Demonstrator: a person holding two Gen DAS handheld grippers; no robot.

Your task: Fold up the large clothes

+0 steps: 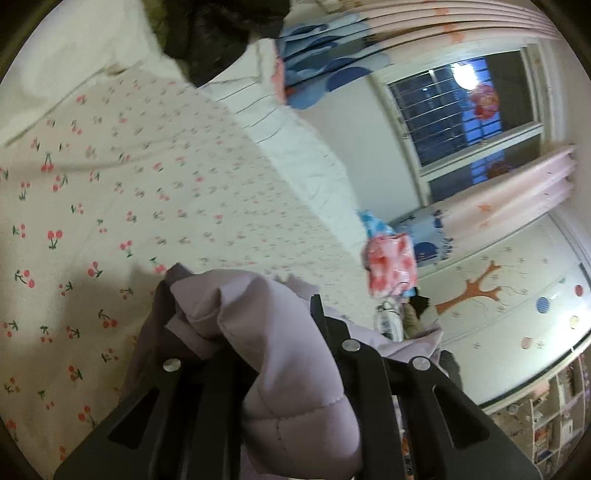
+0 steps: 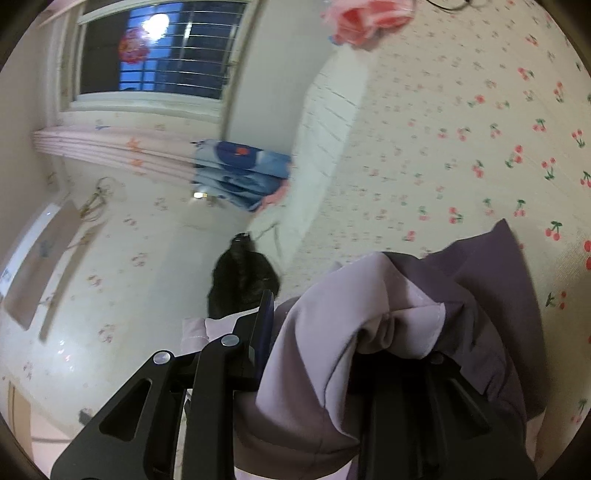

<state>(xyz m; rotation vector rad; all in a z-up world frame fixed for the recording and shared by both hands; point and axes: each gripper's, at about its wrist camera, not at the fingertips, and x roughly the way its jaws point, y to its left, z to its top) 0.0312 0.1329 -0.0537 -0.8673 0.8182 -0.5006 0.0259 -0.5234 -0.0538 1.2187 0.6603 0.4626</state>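
Observation:
A lilac quilted garment (image 1: 288, 354) bunches up between the black fingers of my left gripper (image 1: 243, 306), which is shut on it. It hangs just above the cherry-print bed sheet (image 1: 129, 177). In the right wrist view the same lilac garment (image 2: 325, 354), with a darker purple side (image 2: 491, 280), fills my right gripper (image 2: 347, 328). That gripper is shut on the cloth. Its left finger (image 2: 266, 314) shows, while the right finger is buried under the fabric. Both views are tilted and blurred.
A black garment (image 1: 218, 40) (image 2: 243, 280) lies at the bed's far end beside blue patterned bedding (image 1: 317, 48) (image 2: 240, 170). A pink floral bundle (image 1: 391, 262) (image 2: 365, 18) sits at the bed's edge. Beyond are a barred window (image 1: 465, 107), pink curtains and a wall with a tree decal (image 1: 476, 288).

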